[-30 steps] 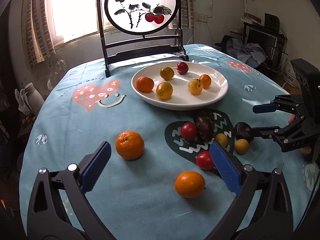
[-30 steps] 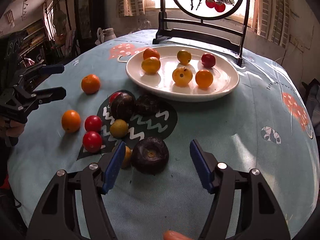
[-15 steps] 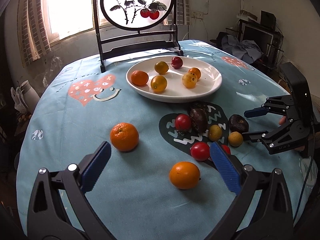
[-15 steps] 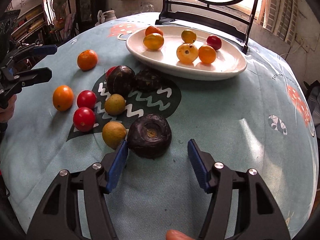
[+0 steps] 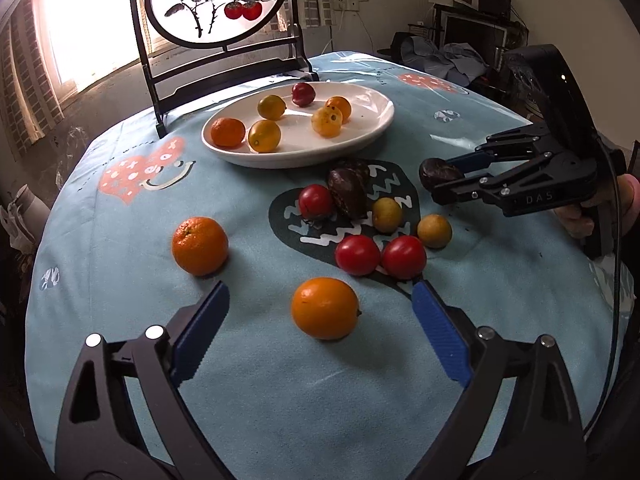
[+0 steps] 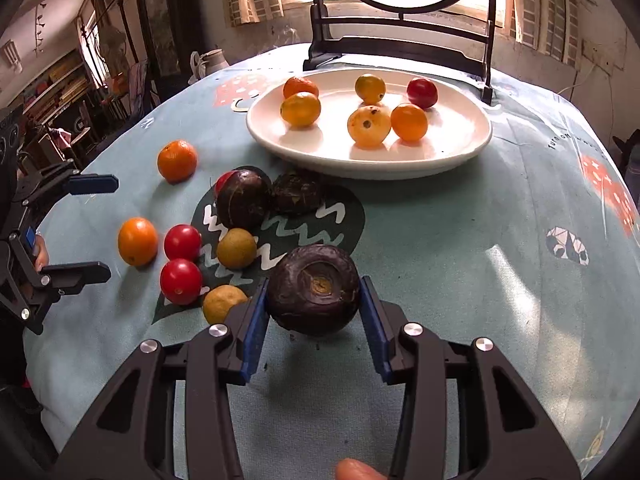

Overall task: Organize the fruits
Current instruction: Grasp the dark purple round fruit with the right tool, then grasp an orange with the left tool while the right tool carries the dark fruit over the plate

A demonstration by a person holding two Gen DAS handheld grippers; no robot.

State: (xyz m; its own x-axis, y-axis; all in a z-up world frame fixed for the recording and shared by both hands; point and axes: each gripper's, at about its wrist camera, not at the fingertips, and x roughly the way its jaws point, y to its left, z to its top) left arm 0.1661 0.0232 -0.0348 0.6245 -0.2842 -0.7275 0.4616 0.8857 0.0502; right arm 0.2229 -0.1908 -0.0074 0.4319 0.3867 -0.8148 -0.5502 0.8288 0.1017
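My right gripper [image 6: 314, 294] is shut on a dark purple round fruit [image 6: 313, 289] and holds it just above the cloth; it also shows in the left wrist view [image 5: 437, 173]. My left gripper [image 5: 320, 308] is open, with an orange [image 5: 325, 308] on the cloth between its fingers. A white plate [image 5: 372, 130] at the back holds several small fruits. Loose on the cloth lie two red tomatoes [image 5: 357, 255], a tangerine [image 5: 199, 245], yellow fruits [image 5: 434, 231] and two more dark fruits [image 6: 243, 199].
A round painted screen on a black stand [image 5: 218, 4] stands behind the plate. The table is round with a blue patterned cloth [image 5: 120, 208]. Room clutter lies beyond the table's edges.
My right gripper has moved forward, shut on the dark fruit and lifted it slightly. My left gripper has moved closer to the orange, which now sits between its fingers.
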